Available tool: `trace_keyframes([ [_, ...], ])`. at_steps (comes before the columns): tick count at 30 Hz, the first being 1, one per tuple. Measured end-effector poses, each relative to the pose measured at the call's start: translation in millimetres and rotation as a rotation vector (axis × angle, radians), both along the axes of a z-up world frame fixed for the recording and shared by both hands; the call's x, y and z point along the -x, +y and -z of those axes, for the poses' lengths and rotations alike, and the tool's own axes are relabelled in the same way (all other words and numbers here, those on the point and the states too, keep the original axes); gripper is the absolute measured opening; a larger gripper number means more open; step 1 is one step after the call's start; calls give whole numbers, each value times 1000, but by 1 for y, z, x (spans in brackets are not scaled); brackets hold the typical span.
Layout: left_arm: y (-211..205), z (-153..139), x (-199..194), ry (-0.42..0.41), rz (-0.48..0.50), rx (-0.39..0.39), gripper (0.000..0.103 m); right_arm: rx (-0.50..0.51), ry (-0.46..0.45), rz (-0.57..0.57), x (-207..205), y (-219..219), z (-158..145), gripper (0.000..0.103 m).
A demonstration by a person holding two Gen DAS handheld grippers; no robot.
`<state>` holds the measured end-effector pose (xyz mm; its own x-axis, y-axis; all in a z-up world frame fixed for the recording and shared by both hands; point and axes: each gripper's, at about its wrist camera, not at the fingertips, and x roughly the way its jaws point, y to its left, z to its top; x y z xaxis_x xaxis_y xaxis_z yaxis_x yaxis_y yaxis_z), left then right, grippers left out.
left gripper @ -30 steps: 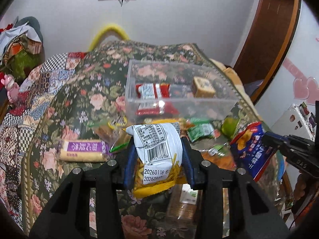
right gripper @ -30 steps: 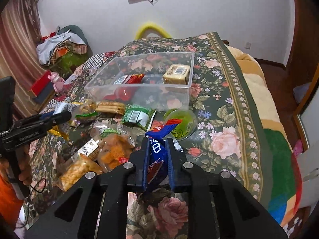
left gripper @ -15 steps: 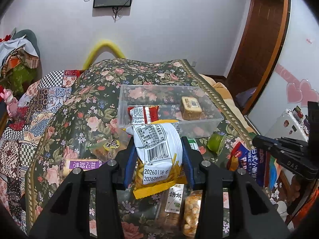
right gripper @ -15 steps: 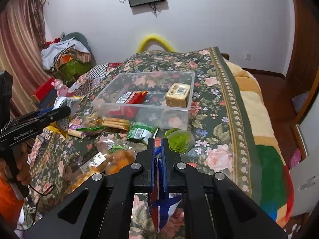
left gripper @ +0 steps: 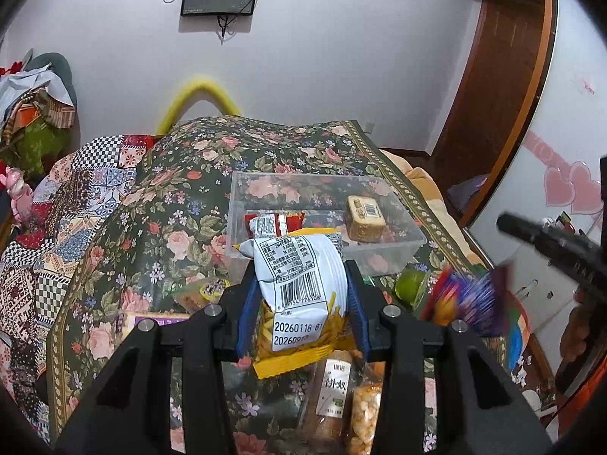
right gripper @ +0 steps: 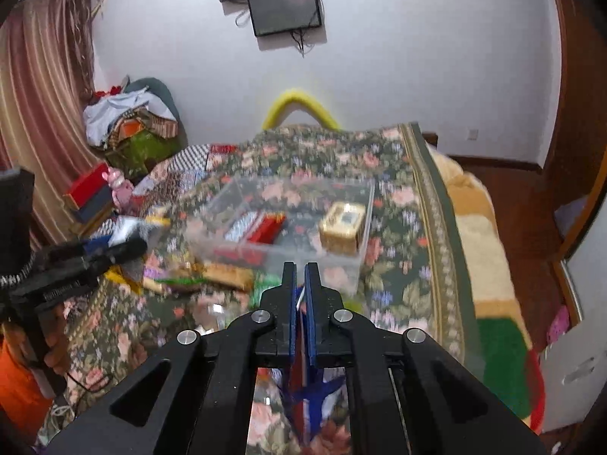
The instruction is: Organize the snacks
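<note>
My left gripper (left gripper: 301, 284) is shut on a white and yellow snack bag (left gripper: 299, 280), held above the floral cloth just short of the clear plastic box (left gripper: 402, 250). The box holds a red and white packet (left gripper: 273, 223) and a tan wrapped block (left gripper: 366, 216). In the right wrist view my right gripper (right gripper: 300, 276) is shut on a blue snack bag (right gripper: 311, 402), which hangs below the fingers. That blue bag (left gripper: 466, 307) shows blurred at the right of the left wrist view. The box (right gripper: 356, 265) lies ahead of the right gripper.
Loose snacks lie on the cloth before the box: a green jelly cup (left gripper: 411, 288), a biscuit pack (left gripper: 334, 390), a popcorn-like bag (left gripper: 364, 417), a purple-labelled pack (left gripper: 159, 320). The bed edge (right gripper: 481, 227) drops to the floor at right. Clothes pile (right gripper: 129, 121) at left.
Both grippers have risen with their bags, so the box and cloth sit lower and farther in view. The right jaws closed tighter on the blue bag, which now hangs beneath them.
</note>
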<state>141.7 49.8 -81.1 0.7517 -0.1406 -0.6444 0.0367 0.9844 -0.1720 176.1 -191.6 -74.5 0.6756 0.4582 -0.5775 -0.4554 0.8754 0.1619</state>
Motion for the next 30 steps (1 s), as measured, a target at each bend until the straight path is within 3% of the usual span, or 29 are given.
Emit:
trace_keyframes([
  [6, 4, -4, -18, 0, -6, 18, 42, -13, -63, -6, -21, 16, -23, 2],
  [11, 1, 1, -18, 4, 4, 15, 42, -11, 9, -11, -31, 13, -5, 3],
  [12, 0, 3, -18, 10, 5, 12, 42, -2, 40, -7, -33, 10, 3, 9],
  [14, -1, 9, -16, 22, 10, 8, 42, 36, 99, 28, -35, 2, 25, 33],
  [15, -1, 12, -15, 28, 12, 5, 42, 52, 107, 49, -34, -2, 33, 52],
  [16, -2, 14, -14, 33, 13, 0, 42, 82, 122, 84, -32, -7, 47, 65],
  [18, -2, 19, -11, 41, 12, -5, 42, 115, 170, 111, -34, -16, 68, 72],
  [23, 0, 27, -7, 65, 6, 4, 42, 90, 341, 124, -40, -29, 113, 73],
  [25, 1, 29, -6, 71, 5, 3, 42, 57, 392, 114, -42, -31, 124, 80],
  [30, -1, 31, -4, 78, 4, 3, 42, 11, 441, 63, -37, -18, 133, 82],
])
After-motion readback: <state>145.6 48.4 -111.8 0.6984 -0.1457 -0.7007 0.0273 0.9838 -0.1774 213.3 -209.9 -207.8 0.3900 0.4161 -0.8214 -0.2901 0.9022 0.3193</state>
